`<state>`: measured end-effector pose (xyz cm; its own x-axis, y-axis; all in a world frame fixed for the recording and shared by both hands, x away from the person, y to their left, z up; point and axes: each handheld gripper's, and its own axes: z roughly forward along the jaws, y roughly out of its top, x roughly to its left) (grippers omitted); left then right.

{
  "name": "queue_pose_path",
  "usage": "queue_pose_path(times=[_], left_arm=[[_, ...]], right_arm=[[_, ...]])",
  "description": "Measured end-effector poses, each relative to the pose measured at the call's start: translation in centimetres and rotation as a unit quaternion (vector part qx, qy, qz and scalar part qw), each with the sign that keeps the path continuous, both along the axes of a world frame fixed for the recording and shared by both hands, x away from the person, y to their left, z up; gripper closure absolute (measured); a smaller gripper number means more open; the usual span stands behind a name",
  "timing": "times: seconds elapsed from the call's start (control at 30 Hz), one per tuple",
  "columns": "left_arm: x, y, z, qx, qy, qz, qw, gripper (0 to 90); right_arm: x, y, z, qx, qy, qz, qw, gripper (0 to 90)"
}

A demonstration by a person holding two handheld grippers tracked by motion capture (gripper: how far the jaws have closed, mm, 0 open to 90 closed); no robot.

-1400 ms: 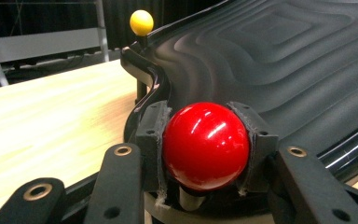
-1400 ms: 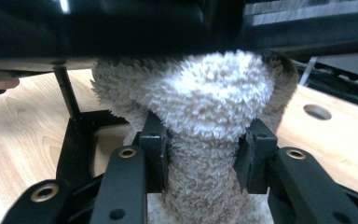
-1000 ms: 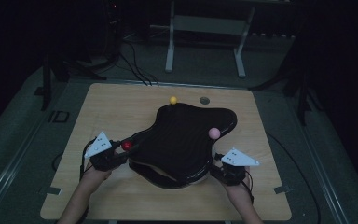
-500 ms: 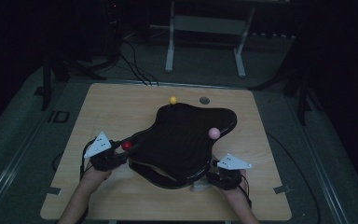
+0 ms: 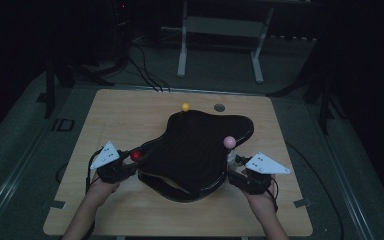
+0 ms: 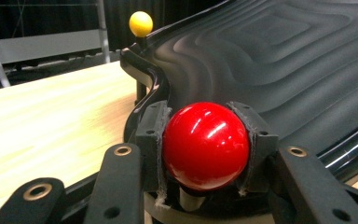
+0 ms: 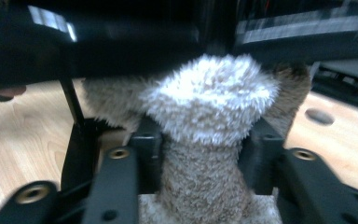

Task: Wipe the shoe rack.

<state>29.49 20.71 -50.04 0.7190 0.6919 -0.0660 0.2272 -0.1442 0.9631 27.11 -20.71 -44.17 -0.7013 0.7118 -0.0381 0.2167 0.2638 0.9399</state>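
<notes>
While both forearms lie low | left claw (image 6: pixel 205 154) clamps red ball (image 6: pixel 206 144) | right claw (image 7: pixel 200 158) pinches furry toy (image 7: pixel 209 112), closing

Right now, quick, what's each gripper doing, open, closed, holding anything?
Left gripper: closed on the red ball.
Right gripper: jaws just closing, gripping a furry plush toy.

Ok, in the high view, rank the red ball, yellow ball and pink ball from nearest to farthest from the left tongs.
1. red ball: clamped in the left tongs, at the black tray's left edge.
2. yellow ball: at the tray's far edge.
3. pink ball: across the tray, on its right side.
</notes>
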Motion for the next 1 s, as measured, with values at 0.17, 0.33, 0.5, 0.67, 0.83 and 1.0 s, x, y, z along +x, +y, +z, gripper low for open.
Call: queue_pose_path(times=[0.17, 0.33, 0.5, 0.67, 0.83, 1.0], left_arm=[[0.0, 0.0, 0.0, 0.0, 0.001, -0.001, 1.0, 59.3], [0.0, 0.0, 0.0, 0.0, 0.002, 0.0, 1.0, 59.3], [0.0, 0.0, 0.0, -0.002, 0.002, -0.001, 1.0, 59.2], [0.0, 0.0, 0.0, -0.002, 0.001, -0.001, 1.0, 59.3], [0.0, 0.0, -0.1, -0.003, 0.001, 0.0, 1.0, 59.3], [0.0, 0.0, 0.0, -0.002, 0.001, 0.0, 1.0, 59.3]], right_arm=[[0.6, 0.2, -1.9, -0.002, 0.02, 0.001, 0.9998, 61.9], [0.7, 0.4, -3.2, -0.017, 0.03, 0.0, 0.9994, 62.1], [1.1, 0.7, -6.1, -0.043, 0.06, -0.001, 0.9973, 62.2], [1.4, 0.9, -9.2, -0.063, 0.086, -0.004, 0.9943, 62.2], [1.5, 0.8, -9.1, -0.075, 0.091, 0.002, 0.993, 61.4], [1.5, 0.3, -8.8, -0.075, 0.096, 0.013, 0.9925, 60.5]])
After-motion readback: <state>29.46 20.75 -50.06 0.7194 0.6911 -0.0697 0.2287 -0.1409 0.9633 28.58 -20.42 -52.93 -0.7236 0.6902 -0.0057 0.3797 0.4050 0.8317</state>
